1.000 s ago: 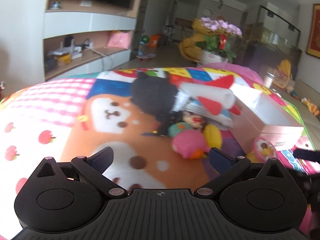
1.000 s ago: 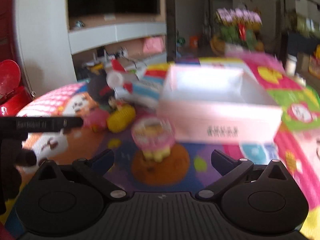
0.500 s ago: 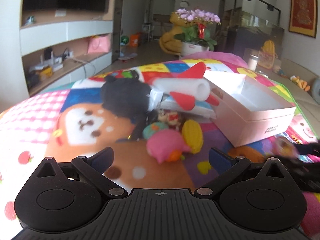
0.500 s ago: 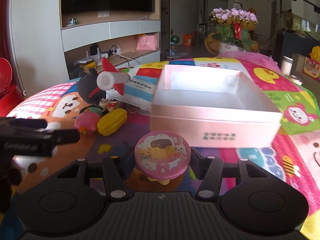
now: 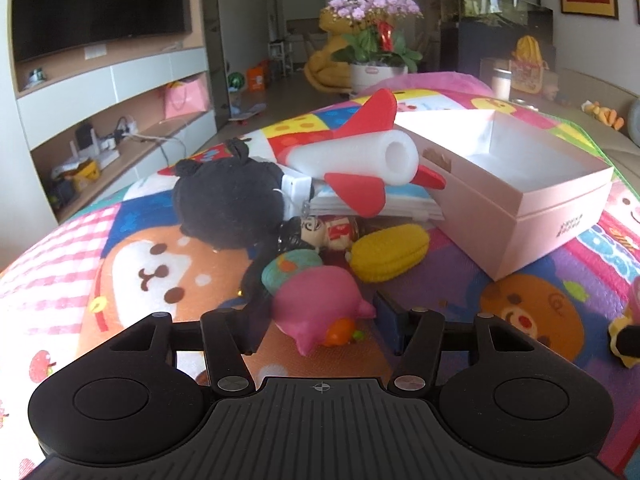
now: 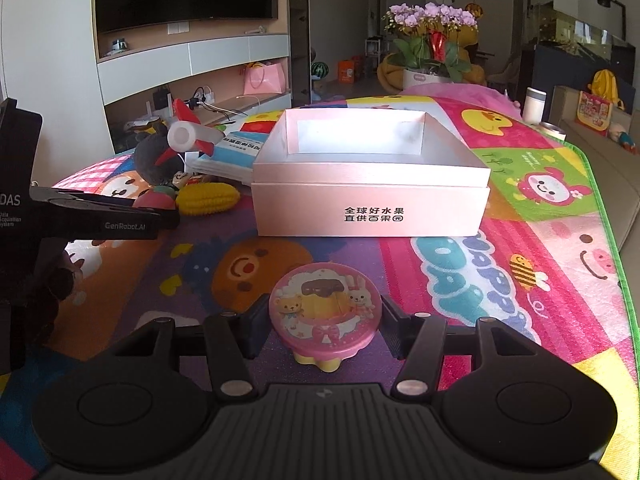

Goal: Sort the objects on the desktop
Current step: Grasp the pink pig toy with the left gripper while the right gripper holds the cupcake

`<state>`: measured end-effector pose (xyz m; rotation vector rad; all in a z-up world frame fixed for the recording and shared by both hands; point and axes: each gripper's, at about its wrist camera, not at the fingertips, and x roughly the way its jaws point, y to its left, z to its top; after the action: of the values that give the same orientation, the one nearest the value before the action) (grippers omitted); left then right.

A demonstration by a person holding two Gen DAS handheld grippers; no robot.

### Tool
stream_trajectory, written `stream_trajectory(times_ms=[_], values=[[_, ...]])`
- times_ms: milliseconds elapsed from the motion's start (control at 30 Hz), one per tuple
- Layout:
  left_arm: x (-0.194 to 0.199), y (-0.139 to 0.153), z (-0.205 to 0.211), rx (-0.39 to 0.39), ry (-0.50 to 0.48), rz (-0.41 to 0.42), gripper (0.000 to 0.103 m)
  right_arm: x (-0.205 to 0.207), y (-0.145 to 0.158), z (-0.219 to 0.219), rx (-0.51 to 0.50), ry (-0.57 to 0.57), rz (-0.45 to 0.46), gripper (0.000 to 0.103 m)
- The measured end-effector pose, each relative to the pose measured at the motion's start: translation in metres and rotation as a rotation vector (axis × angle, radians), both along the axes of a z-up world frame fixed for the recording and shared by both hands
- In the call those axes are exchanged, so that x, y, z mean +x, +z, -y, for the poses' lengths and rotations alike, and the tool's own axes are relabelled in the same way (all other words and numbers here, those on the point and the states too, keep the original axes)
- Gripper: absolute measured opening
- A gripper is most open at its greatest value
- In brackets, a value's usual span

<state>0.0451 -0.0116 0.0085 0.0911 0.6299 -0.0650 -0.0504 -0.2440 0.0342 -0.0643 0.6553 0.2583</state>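
Cartoon mat (image 6: 520,264): R gripper (image 6: 322,322) clamped on pudding toy (image 6: 323,312); L gripper (image 5: 322,320) just closed round pink pig (image 5: 320,304).

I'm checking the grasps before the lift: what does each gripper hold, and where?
Right gripper: round pink toy, by its sides. Left gripper, jaws just closing: pink pig toy, by its flanks.

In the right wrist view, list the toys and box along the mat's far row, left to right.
Black plush → white foam rocket → yellow corn toy → open pink box.
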Motion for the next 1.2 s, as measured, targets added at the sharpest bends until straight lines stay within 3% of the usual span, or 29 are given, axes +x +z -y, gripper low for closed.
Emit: stream_trajectory(times_ms=[133,267,367,500,567,700,833,1033,1200], values=[[-0.024,0.003,0.0,-0.012,-0.055,-0.018,0.058,-0.003,0.0,-0.004,-0.01,0.011,0.005,0.056],[-0.066,0.011,0.006,-0.074,-0.197,-0.055,0.06,-0.006,0.0,-0.006,-0.014,0.021,0.003,0.056],[-0.093,0.01,0.01,-0.062,-0.24,-0.071,0.062,-0.009,-0.001,-0.009,-0.019,0.032,0.005,0.056],[-0.106,0.005,0.007,-0.023,-0.214,-0.083,0.08,-0.011,-0.003,-0.012,-0.021,0.041,0.002,0.056],[-0.102,0.002,-0.001,-0.017,-0.164,-0.096,0.08,-0.01,-0.004,-0.014,-0.023,0.04,-0.004,0.058],[-0.095,0.001,-0.019,-0.002,-0.076,-0.105,0.091,-0.012,-0.005,-0.013,-0.025,0.034,-0.002,0.067],[-0.096,0.005,-0.023,-0.06,-0.135,-0.108,0.093,-0.014,-0.006,-0.012,-0.036,0.029,0.006,0.071],[-0.088,0.004,-0.004,-0.056,-0.19,-0.091,0.089,-0.013,-0.007,-0.011,-0.039,0.027,0.005,0.072],[-0.078,0.001,0.009,-0.04,-0.194,-0.081,0.069,-0.011,-0.005,-0.012,-0.05,0.029,0.021,0.072]])
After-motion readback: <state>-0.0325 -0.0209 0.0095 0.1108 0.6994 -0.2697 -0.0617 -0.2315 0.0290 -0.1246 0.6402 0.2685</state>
